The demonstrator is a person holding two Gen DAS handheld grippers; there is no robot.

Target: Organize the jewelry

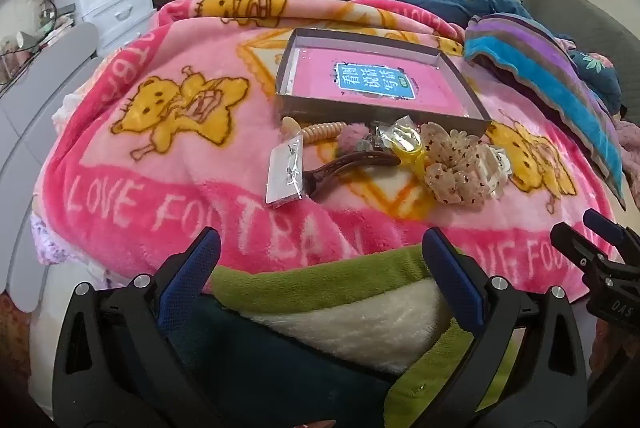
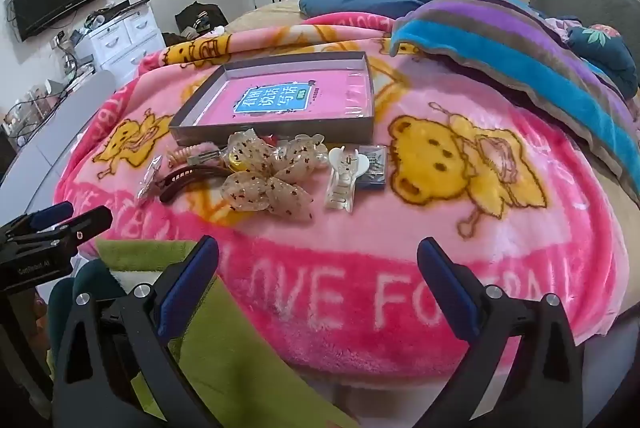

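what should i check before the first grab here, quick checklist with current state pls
1. Left claw open and holding nothing: ok.
2. Right claw open and holding nothing: ok.
3. Grey box open at the top with room inside: ok, only a pink book lies flat in it.
4. Accessories lie outside the box, on the pink blanket: ok.
5. Items separate enough for a clean pick: not ok, the spotted bow overlaps the brown hair clip; the clear claw clip lies freer.
6. Claws clear of each other: ok, apart in both views.
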